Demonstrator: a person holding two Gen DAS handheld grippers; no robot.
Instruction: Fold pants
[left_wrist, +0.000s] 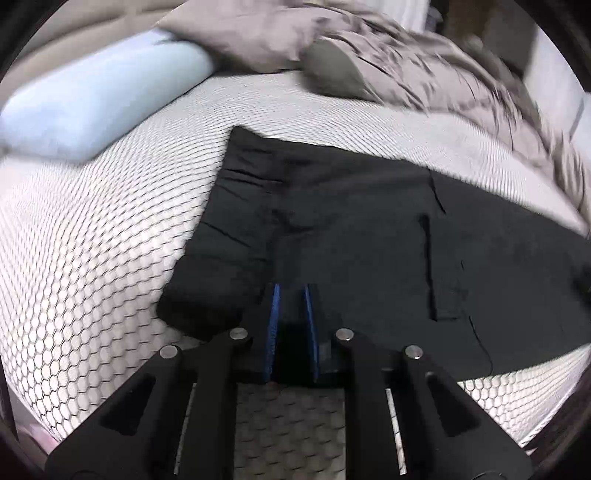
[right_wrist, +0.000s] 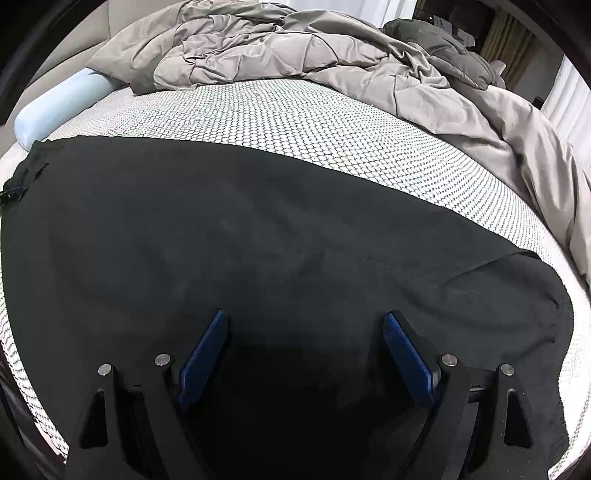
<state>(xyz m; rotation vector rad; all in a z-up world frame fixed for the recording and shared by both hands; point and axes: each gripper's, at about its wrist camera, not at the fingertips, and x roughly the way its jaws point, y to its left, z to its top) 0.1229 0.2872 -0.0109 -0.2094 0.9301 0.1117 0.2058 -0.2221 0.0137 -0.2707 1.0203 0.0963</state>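
A: Where are the pants (right_wrist: 258, 229)?
B: Flat on the honeycomb mattress (right_wrist: 295, 122).
A: Left gripper (left_wrist: 291, 291)?
B: Fingers a narrow gap apart above the cloth, gripping nothing.
A: Right gripper (right_wrist: 303, 317)?
B: Fingers wide apart, empty.

black pants (right_wrist: 258, 229), honeycomb-print mattress (right_wrist: 295, 110), seemingly grey duvet (right_wrist: 295, 48)

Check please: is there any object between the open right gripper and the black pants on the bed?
Nothing visible. The right gripper hangs directly over the black pants; the duvet lies farther back on the bed.
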